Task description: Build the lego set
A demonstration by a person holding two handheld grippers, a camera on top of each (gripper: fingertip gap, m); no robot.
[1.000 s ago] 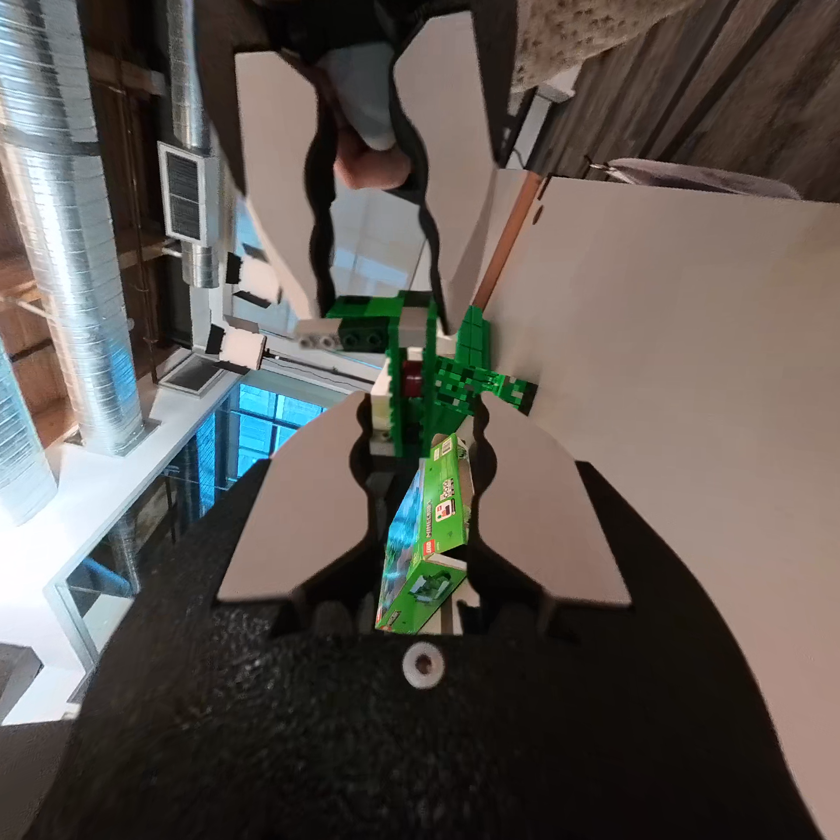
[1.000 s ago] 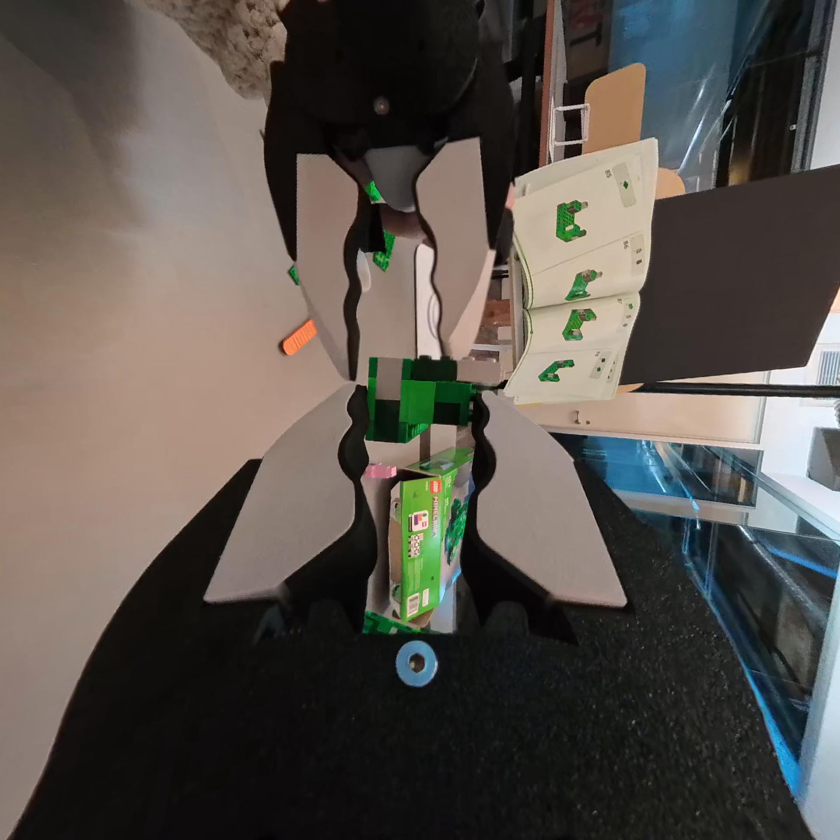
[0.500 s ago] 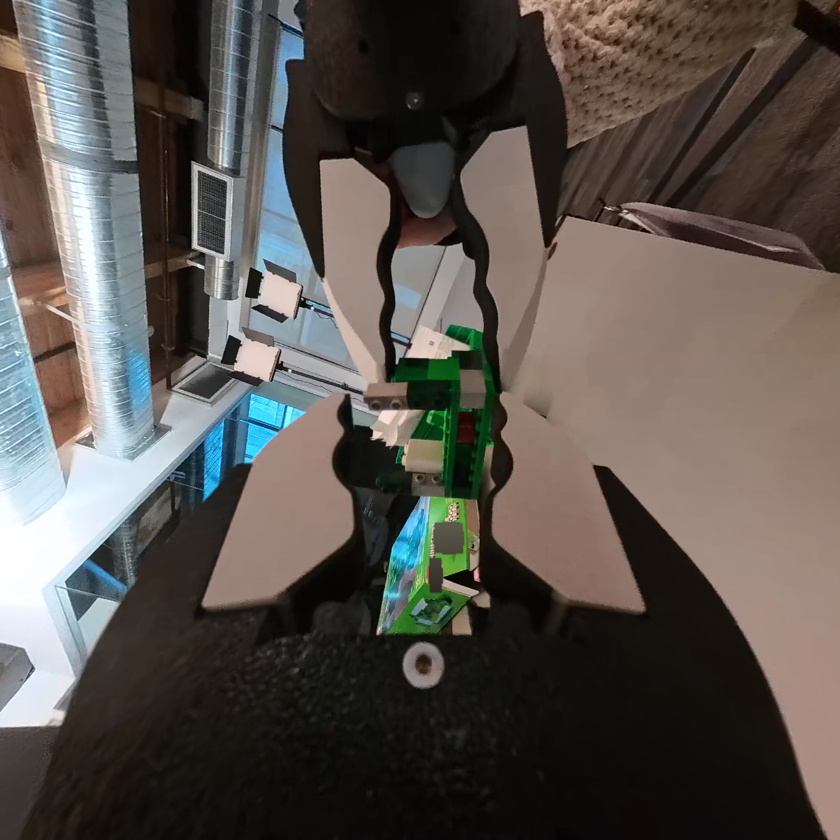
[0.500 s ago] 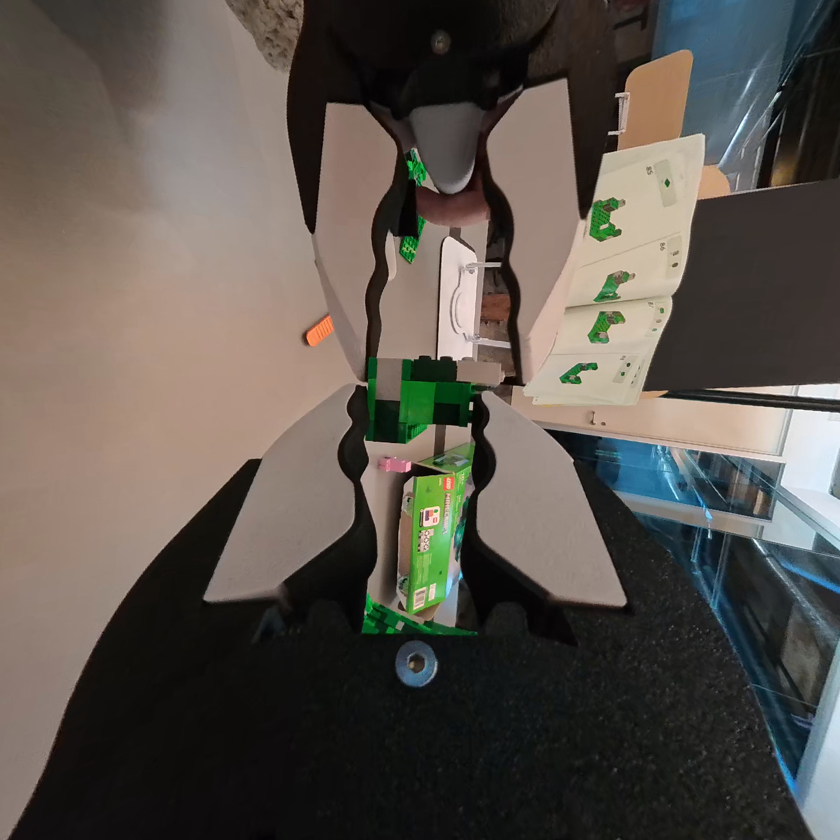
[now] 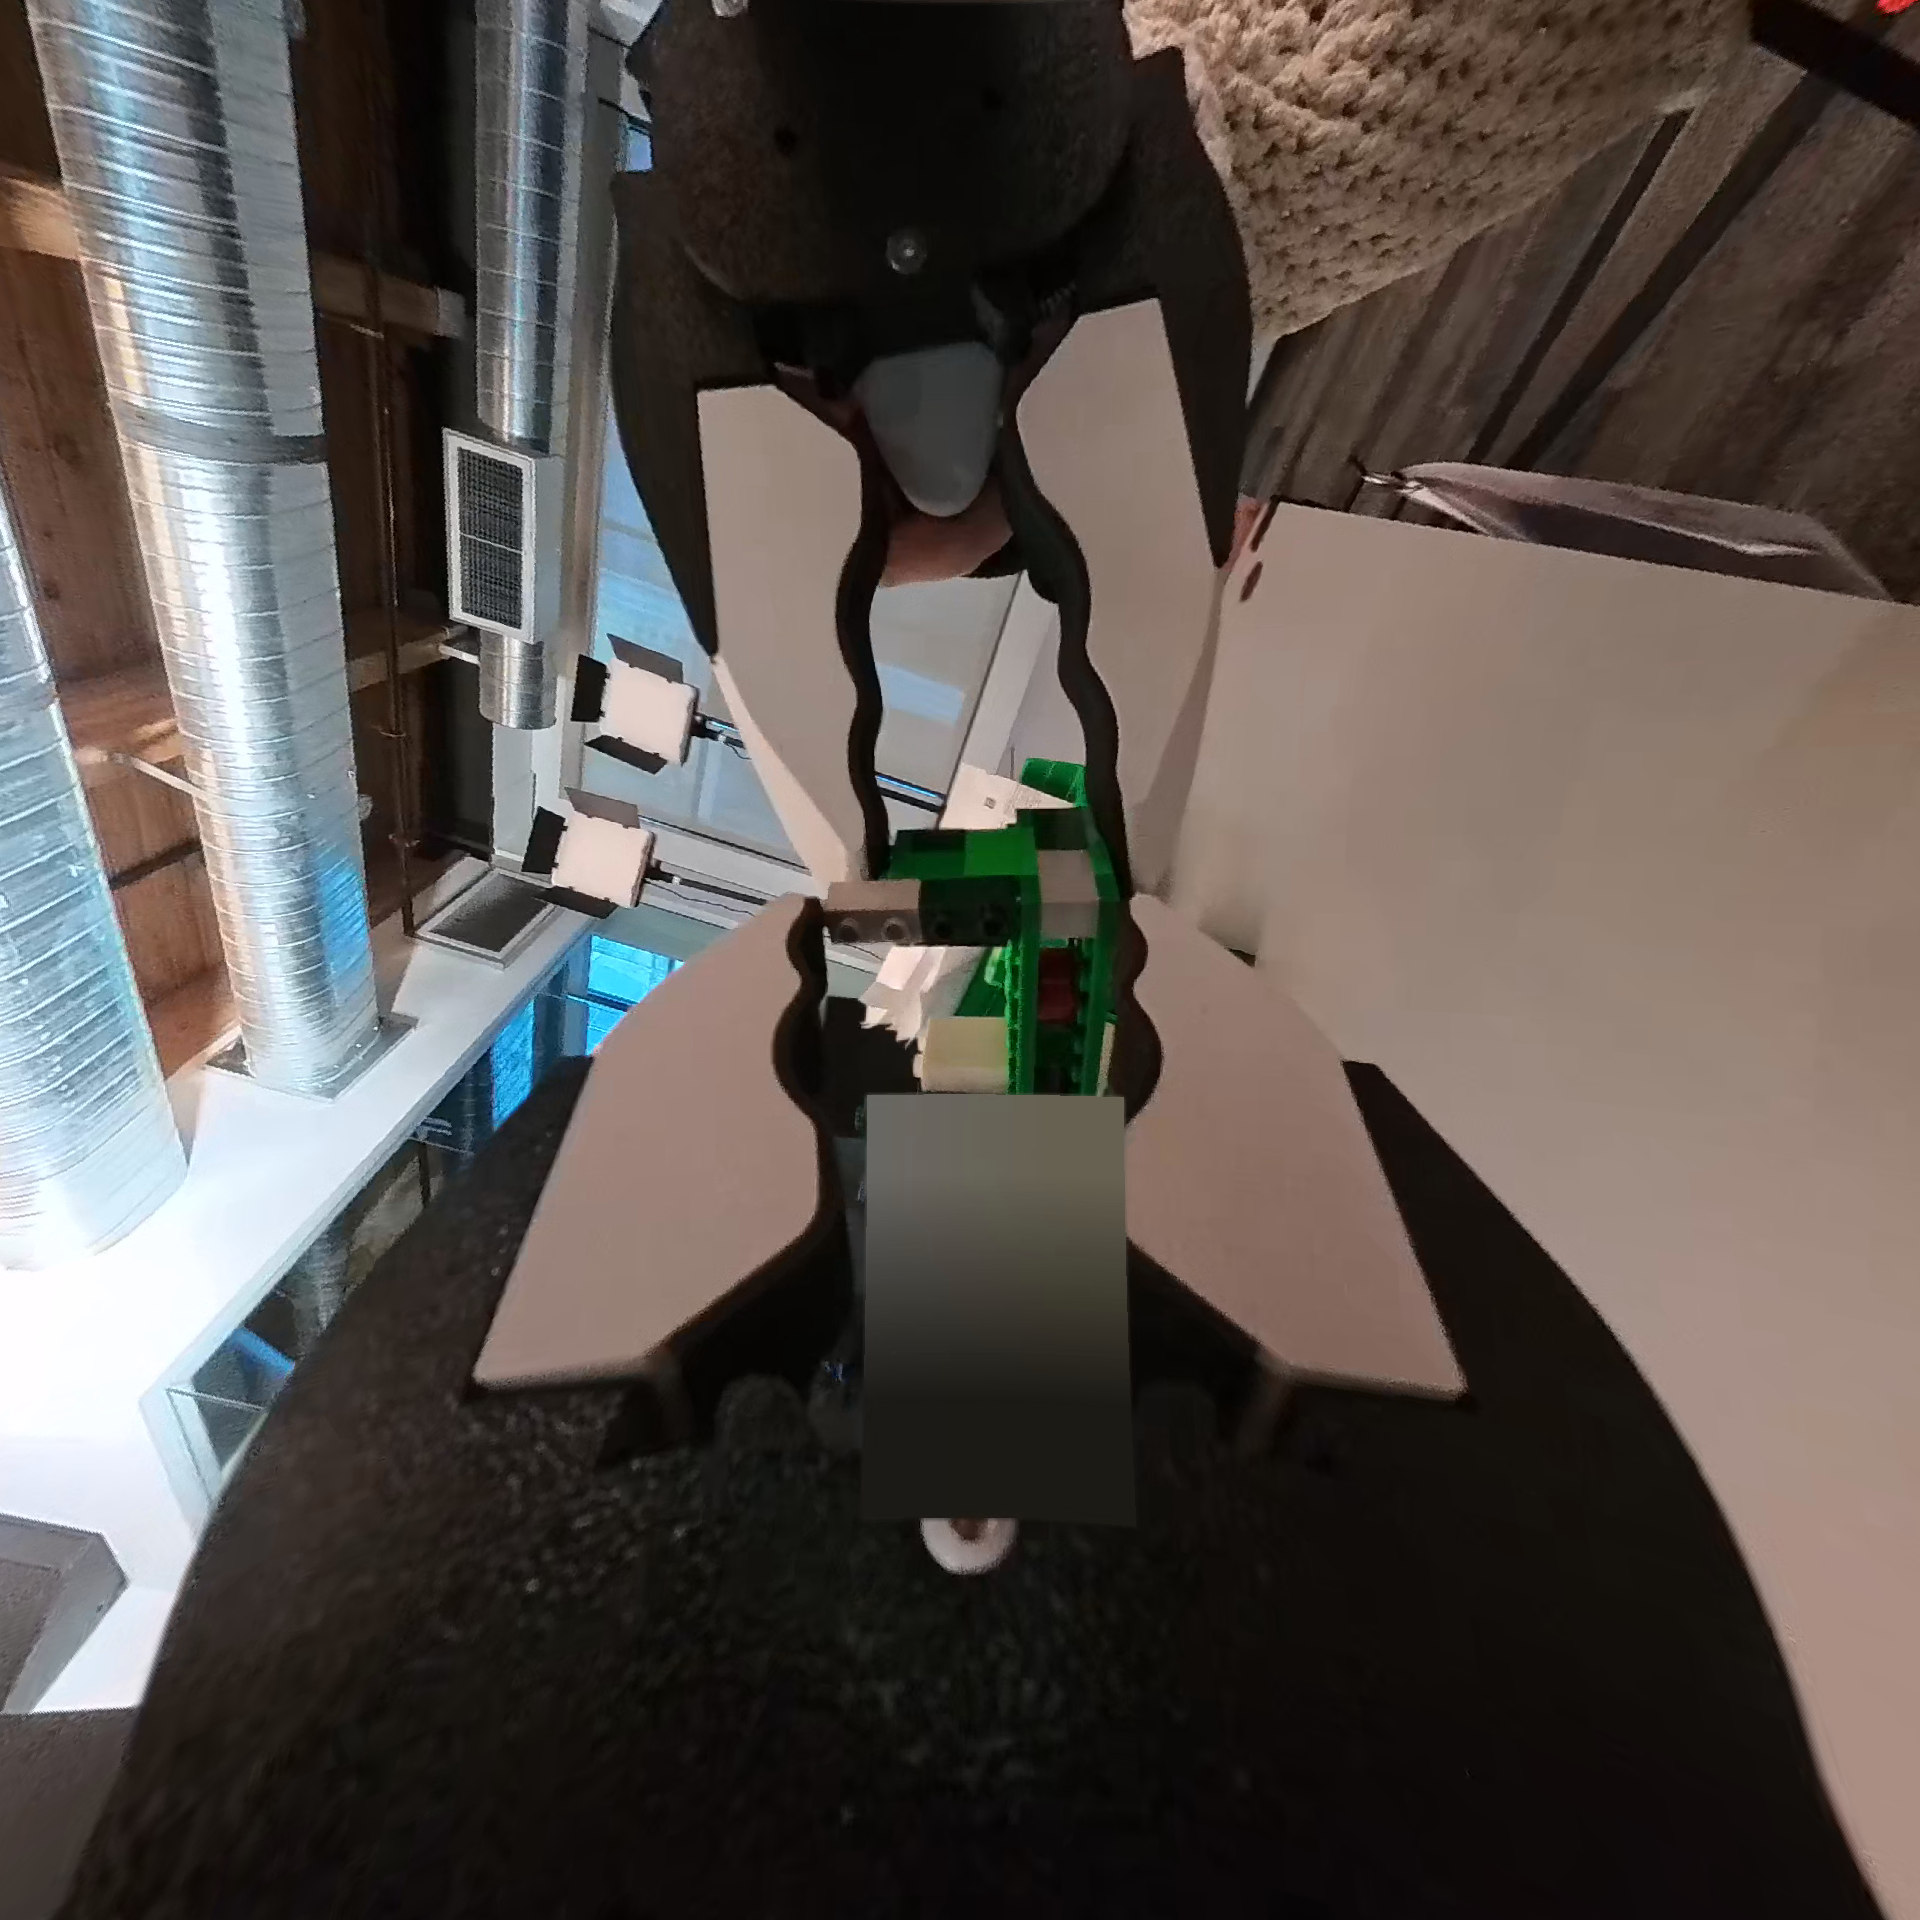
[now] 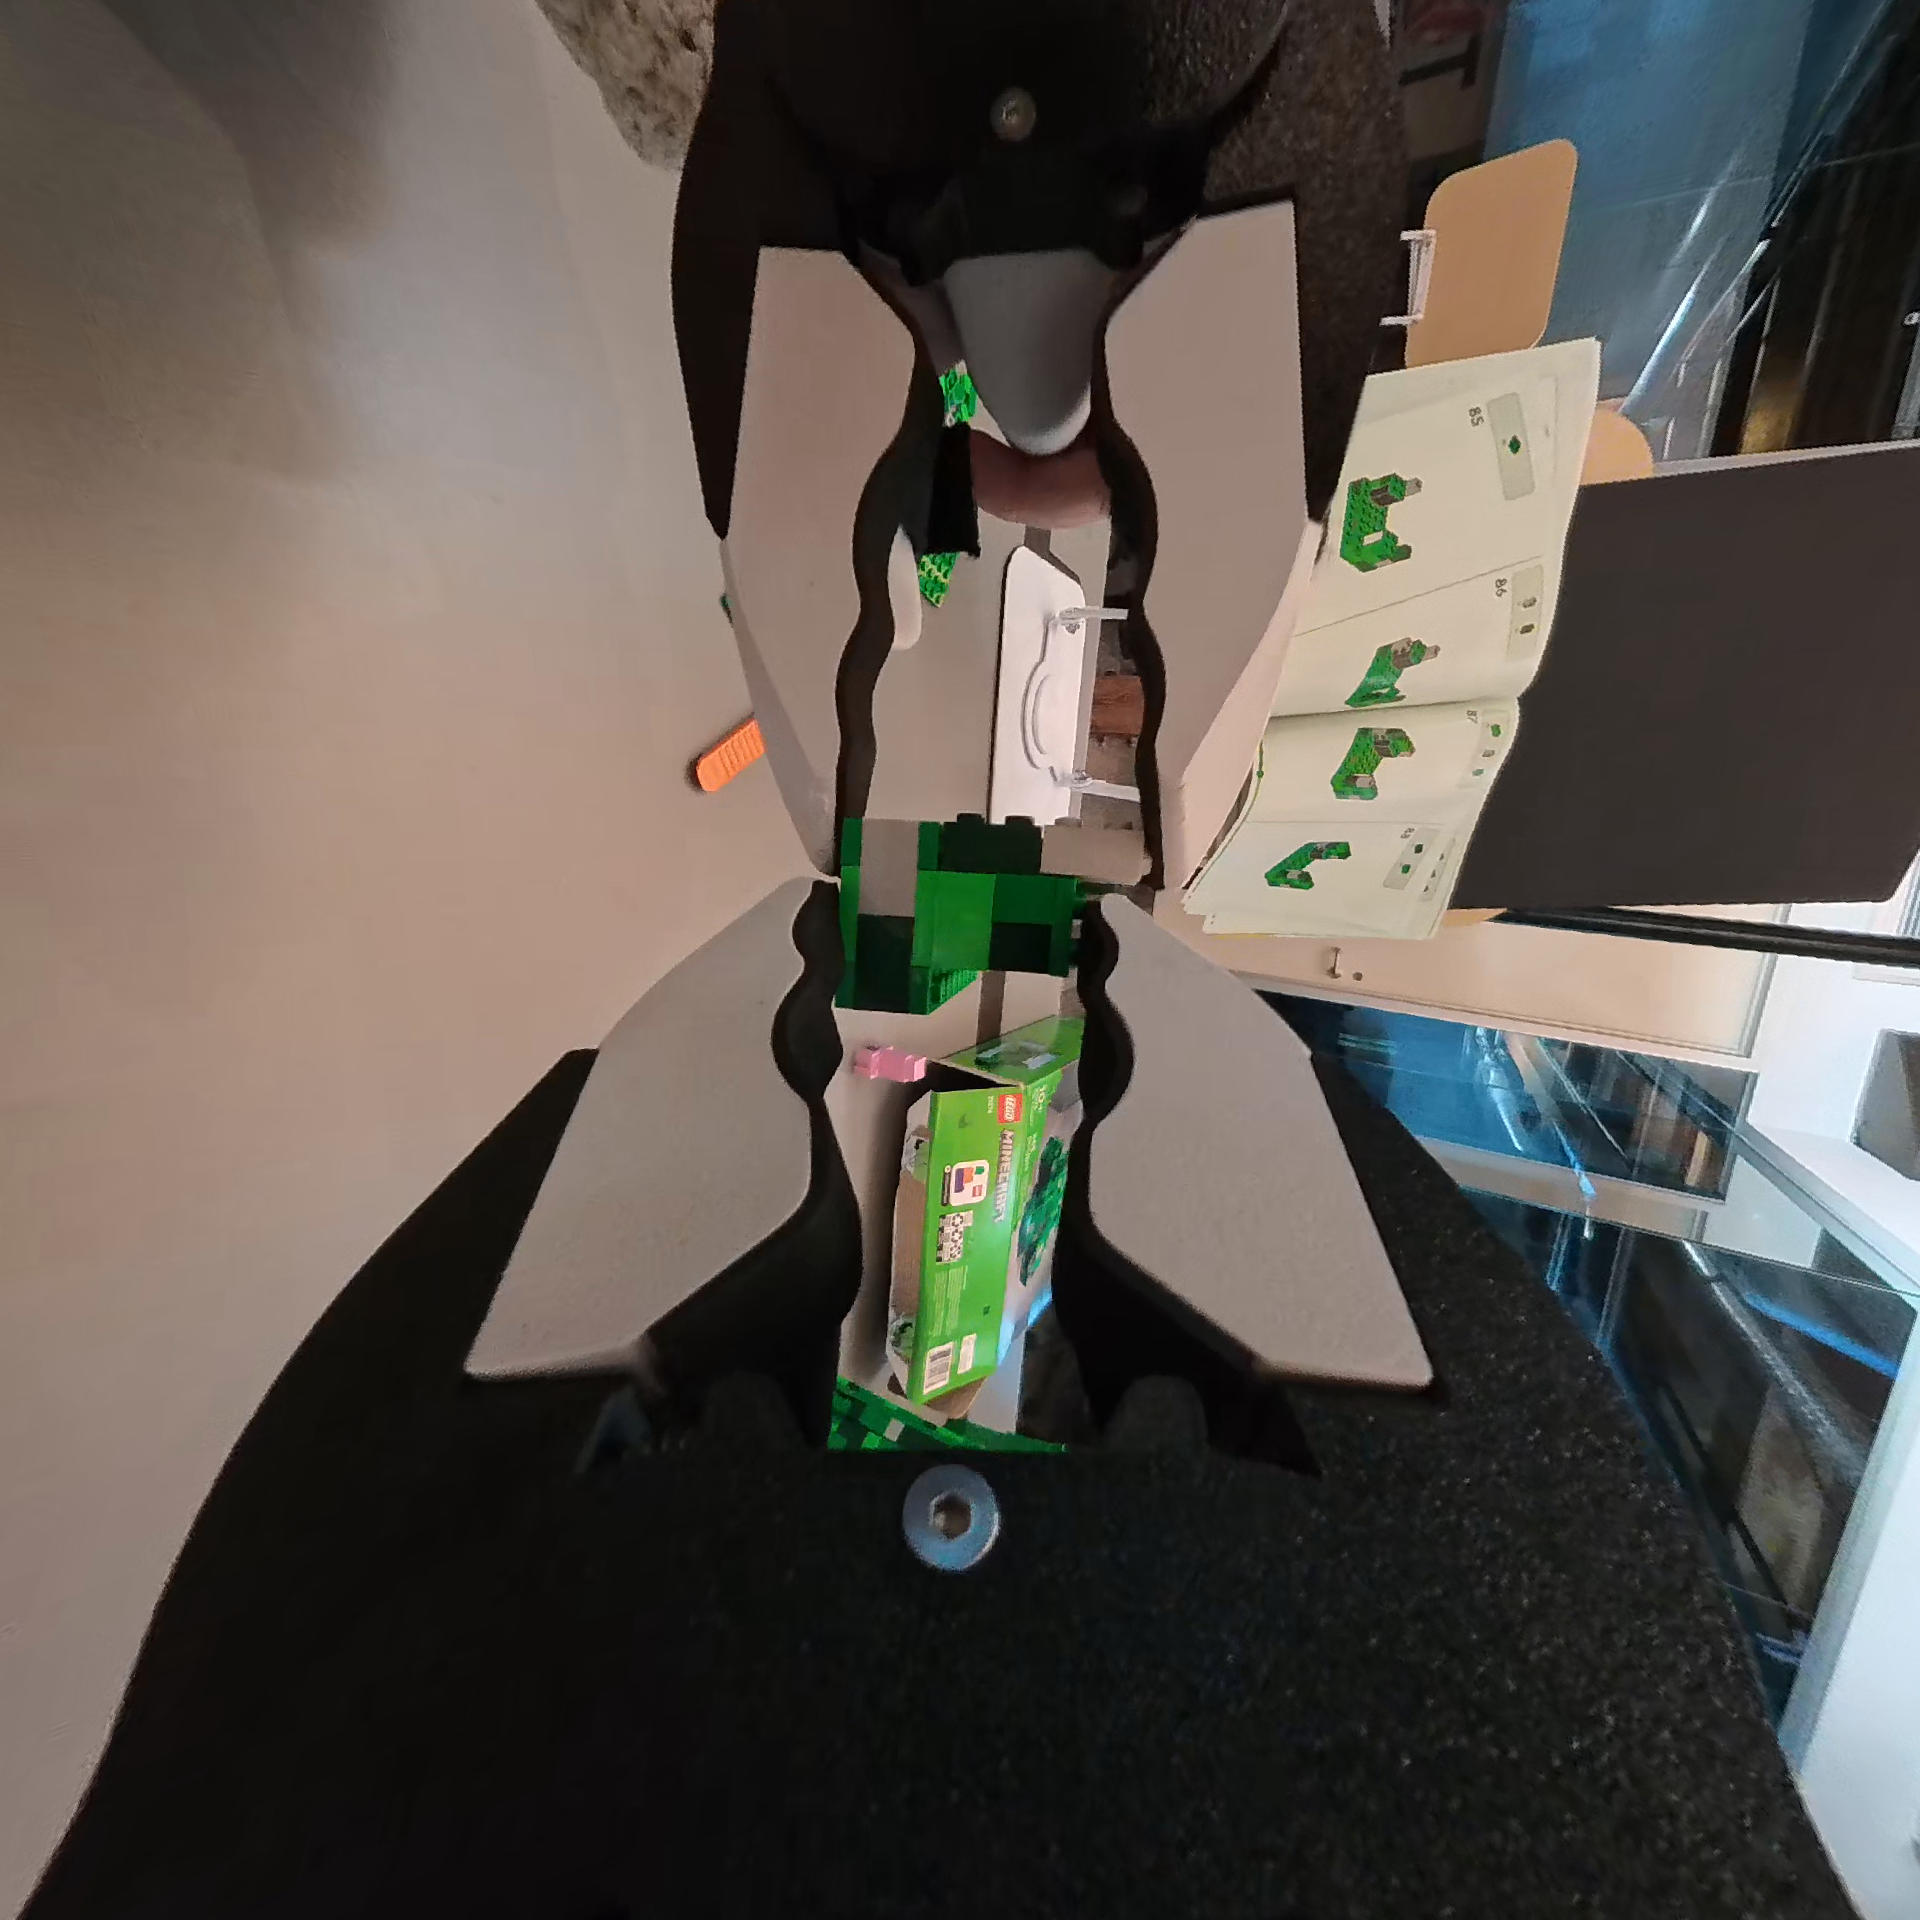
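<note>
A green lego model (image 5: 1039, 935) with a grey and dark green brick row and a red piece inside is held in the air between my two grippers, which face each other tip to tip. My left gripper (image 5: 971, 925) is shut on it from below in the left wrist view. My right gripper (image 5: 987, 857) comes in from the top there. In the right wrist view my right gripper (image 6: 961, 904) is shut on the green block of the model (image 6: 956, 925). The left gripper (image 6: 992, 847) grips the grey row from above.
The white table (image 6: 312, 727) runs along the left. On it lie an orange brick separator (image 6: 727, 769), a pink piece (image 6: 888, 1062), loose green plates (image 6: 940, 571) and the green lego box (image 6: 977, 1216). An open instruction booklet (image 6: 1403, 665) leans on a dark board. Left and right tips are no more than a few centimetres apart.
The two grippers have lined up head-on and drawn closer. The model has turned and now sits squarely between both pairs of fingertips.
</note>
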